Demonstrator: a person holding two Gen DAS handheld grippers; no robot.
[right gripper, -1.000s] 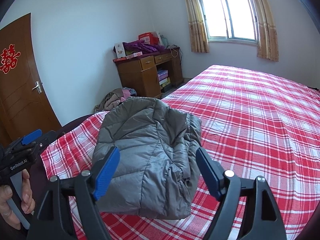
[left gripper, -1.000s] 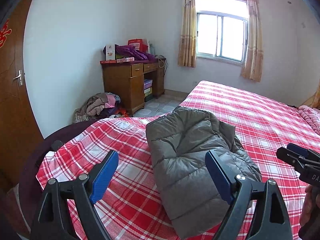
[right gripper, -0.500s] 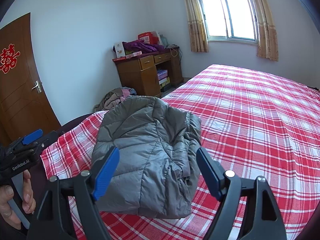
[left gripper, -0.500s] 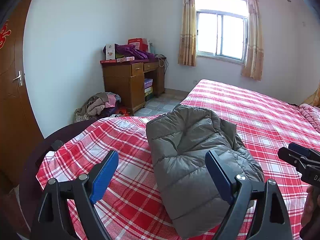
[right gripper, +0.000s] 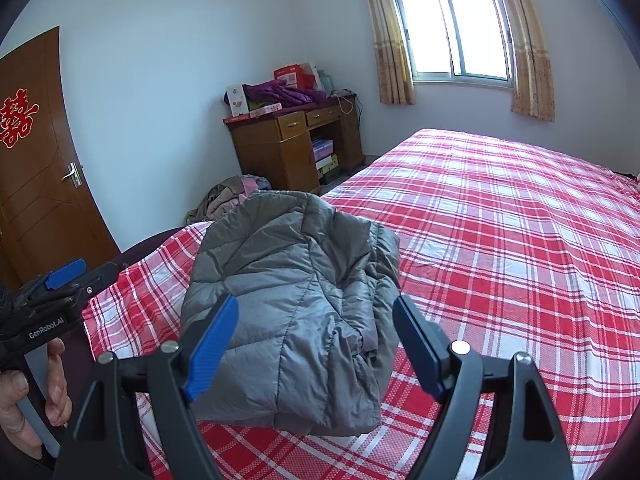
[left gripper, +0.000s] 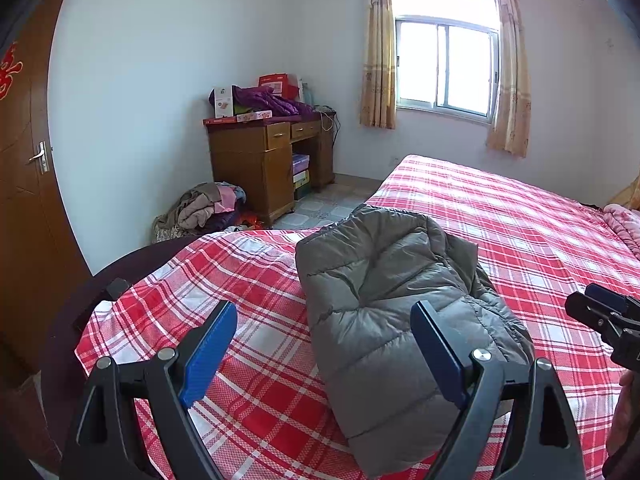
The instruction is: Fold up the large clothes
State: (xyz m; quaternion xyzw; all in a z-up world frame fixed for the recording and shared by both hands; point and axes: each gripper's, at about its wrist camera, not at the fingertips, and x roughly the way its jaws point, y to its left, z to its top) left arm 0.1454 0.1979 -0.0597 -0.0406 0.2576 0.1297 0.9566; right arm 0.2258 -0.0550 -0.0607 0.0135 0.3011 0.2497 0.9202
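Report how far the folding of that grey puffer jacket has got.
Done, by the look of it: the grey puffer jacket lies in a compact folded bundle on the red plaid bed. In hand: nothing; the left gripper and right gripper both hover open, short of it. Left: perhaps tidying the bunched layers along its right edge. No other garment lies on the bed.

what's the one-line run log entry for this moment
jacket: folded on bed | left gripper: open, empty | right gripper: open, empty
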